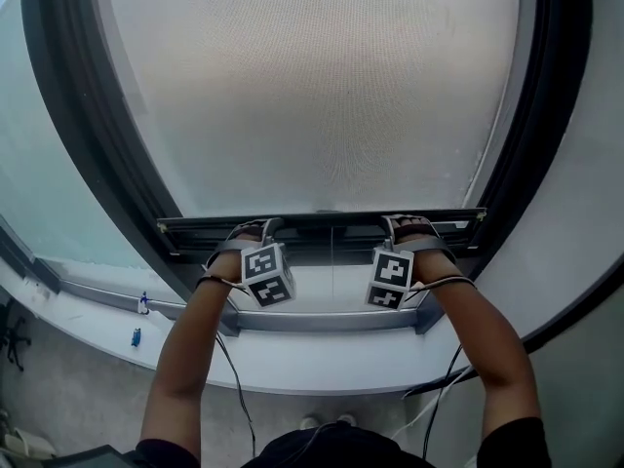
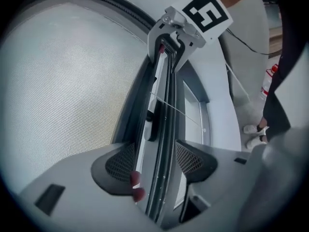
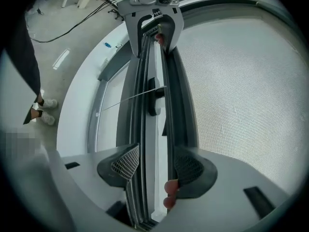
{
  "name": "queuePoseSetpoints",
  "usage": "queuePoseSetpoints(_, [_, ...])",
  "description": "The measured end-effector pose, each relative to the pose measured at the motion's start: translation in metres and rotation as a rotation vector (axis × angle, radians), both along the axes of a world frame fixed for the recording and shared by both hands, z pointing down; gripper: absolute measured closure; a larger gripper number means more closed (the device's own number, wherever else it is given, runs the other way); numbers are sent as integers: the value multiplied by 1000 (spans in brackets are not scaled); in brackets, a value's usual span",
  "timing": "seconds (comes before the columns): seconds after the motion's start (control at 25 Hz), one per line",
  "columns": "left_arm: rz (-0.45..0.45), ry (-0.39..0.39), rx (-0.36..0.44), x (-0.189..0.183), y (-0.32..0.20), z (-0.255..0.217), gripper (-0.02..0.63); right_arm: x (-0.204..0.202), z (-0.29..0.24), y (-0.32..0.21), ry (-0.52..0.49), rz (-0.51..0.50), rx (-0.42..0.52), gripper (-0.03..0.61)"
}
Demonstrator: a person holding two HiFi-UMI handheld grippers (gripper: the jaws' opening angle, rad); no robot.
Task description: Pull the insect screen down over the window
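Note:
The grey mesh insect screen covers most of the window. Its dark bottom bar hangs a little above the lower window frame. My left gripper is shut on the bar's left part and my right gripper on its right part. In the left gripper view the bar runs between the meshed pads of the left gripper. In the right gripper view the bar is clamped in the right gripper. A thin pull cord and a dark handle sit at mid-bar.
A pale curved sill lies below the window, with two small blue items at its left. Cables trail from both grippers. Dark frame posts flank the screen. The person's shoes stand on the floor below.

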State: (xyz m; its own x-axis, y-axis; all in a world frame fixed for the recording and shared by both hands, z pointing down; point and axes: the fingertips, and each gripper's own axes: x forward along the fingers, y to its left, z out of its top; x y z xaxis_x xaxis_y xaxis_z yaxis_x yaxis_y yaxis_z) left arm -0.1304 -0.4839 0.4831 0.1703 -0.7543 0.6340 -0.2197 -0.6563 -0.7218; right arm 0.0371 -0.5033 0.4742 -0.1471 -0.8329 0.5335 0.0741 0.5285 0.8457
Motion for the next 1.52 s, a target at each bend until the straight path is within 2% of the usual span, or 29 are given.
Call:
queuePoseSetpoints(0.12, [23,75,-15,1,5,0,345,-1,2,2,-12,-2,-2,353])
queuePoseSetpoints(0.2, [24,89,-12,2,6,1,345,-1,4,2,-14,0,1,353])
queuePoseSetpoints(0.4, [9,8,-21,0,4,19,345,0,19,3,-5,11,-27,353])
queuePoseSetpoints(0.64, [-27,-83,-72,0,5,69,345,1,67,7,35,15,-108,353])
queuePoseSetpoints(0.76, [-38,-109,-61,-1,1,76,345,1,74,5,33,22,-104,353])
queuePoseSetpoints(1.0, [-61,-235,-26,-2,-3,79,345,1,76,3,31,32,-74,353])
queuePoseSetpoints(1.52, [-56,-216,-29,-4,-2,77,345,0,76,2,67,91,-83,353])
